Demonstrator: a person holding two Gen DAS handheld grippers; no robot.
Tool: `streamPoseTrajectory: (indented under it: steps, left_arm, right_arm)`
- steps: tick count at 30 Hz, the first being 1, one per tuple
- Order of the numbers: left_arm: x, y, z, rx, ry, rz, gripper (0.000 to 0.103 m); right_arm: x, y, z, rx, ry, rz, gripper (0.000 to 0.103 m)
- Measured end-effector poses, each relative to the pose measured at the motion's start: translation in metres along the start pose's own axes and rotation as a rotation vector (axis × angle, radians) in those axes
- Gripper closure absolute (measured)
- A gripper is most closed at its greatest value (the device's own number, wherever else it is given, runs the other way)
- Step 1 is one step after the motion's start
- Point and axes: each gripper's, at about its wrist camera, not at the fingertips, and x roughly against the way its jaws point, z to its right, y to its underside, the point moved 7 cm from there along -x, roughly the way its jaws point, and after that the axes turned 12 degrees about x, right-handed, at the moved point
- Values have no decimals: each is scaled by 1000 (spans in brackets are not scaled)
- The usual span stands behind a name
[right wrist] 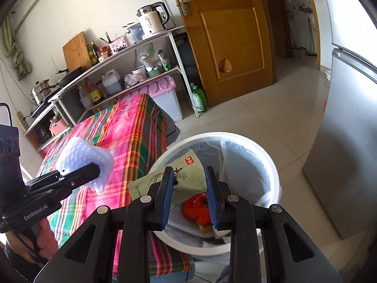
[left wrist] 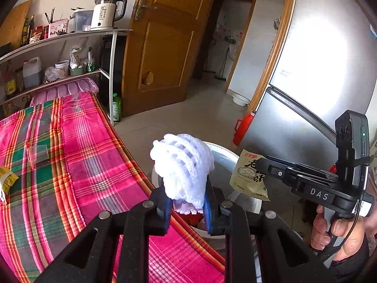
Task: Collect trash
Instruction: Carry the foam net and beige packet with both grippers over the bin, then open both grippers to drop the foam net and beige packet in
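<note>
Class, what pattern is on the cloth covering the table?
A pink, green and orange plaid cloth, clearest in the left wrist view.

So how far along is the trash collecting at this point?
Done: red and yellow trash already lies in the white bin. In hand: left gripper holds white foam netting; right gripper holds a green packet over the bin. Left: a yellow wrapper and clear cup on the table.

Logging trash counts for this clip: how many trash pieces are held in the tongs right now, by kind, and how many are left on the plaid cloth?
White foam fruit net, in the left tongs: 1
Printed food wrapper, in the right tongs over the white bin: 1
Clear plastic cup on the plaid cloth: 1
Yellow wrapper on the cloth: 1
Total: 4
</note>
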Motion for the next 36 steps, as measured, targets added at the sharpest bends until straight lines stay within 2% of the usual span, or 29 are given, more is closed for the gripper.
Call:
streamPoseTrajectory:
  steps: [19, 24, 29, 32, 36]
  left_arm:
    - [-52, 15, 14, -7, -2, -103, 75]
    - [-59, 17, 13, 5, 3, -119, 62]
    - [-64, 22, 11, 15, -3, -140, 54]
    - [-65, 25, 10, 23, -3, -146, 50]
    - [-61, 26, 9, 30, 0, -143, 49]
  right_arm:
    - [-35, 34, 40, -69, 27, -113, 75]
    - [-31, 35, 45, -78, 34, -105, 75]
    - [-27, 35, 46, -84, 34, -100, 75]
    - [-26, 35, 46, -83, 30, -97, 75]
    - [-23, 33, 42, -77, 27, -87, 75]
